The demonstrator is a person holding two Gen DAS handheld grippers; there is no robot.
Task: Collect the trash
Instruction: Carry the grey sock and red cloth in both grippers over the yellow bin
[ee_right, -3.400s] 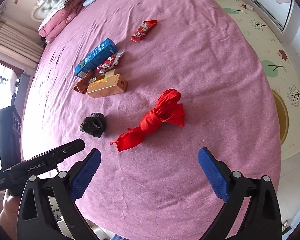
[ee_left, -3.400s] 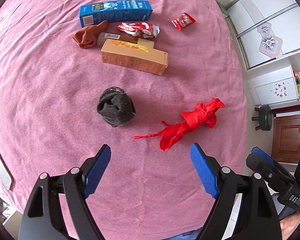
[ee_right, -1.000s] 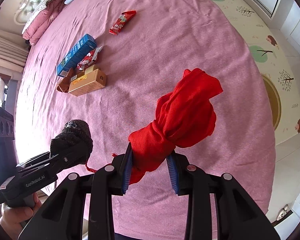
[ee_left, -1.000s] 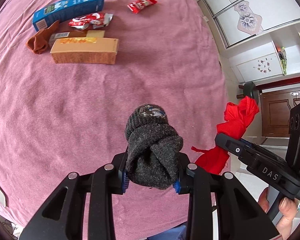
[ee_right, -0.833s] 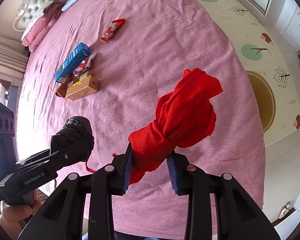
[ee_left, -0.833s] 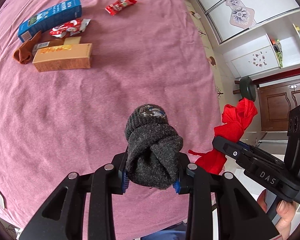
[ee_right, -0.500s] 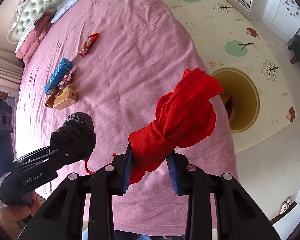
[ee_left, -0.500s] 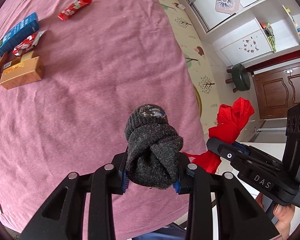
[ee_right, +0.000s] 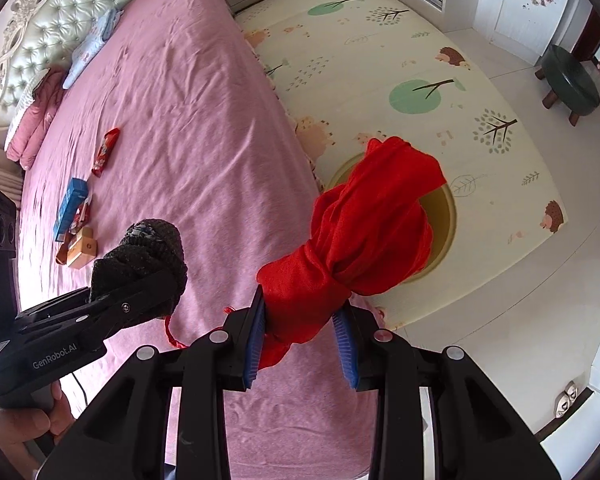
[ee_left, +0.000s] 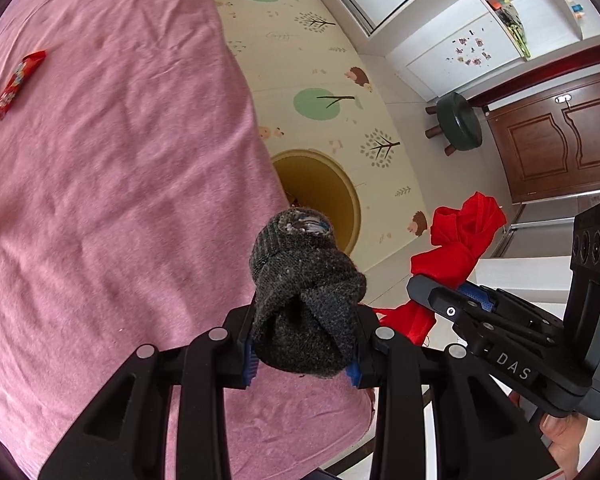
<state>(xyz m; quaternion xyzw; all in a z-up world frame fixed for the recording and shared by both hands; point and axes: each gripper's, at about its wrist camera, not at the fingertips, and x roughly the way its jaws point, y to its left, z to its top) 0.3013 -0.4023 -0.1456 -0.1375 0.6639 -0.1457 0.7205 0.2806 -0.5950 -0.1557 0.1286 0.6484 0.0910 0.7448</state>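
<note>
My left gripper [ee_left: 300,364] is shut on a dark grey balled sock [ee_left: 304,300], held in the air over the bed's right edge. My right gripper [ee_right: 300,348] is shut on a knotted red cloth [ee_right: 364,240], also in the air. Each shows in the other's view: the red cloth [ee_left: 460,240] to the right, the grey sock [ee_right: 144,252] to the left. A round yellow bin [ee_left: 320,192] stands on the floor beside the bed, just beyond both held things; it also shows behind the red cloth in the right wrist view [ee_right: 444,216].
The pink bed [ee_right: 188,128] still bears a red snack wrapper [ee_right: 106,152], a blue box [ee_right: 70,208], a tan box [ee_right: 82,252] and a crumpled wrapper. A patterned play mat [ee_right: 420,60] covers the floor. A green stool [ee_right: 568,84] stands far right.
Both grippers took hold of the sock and the red cloth, lifted them and swung right off the bed; the yellow bin has come into view below them.
</note>
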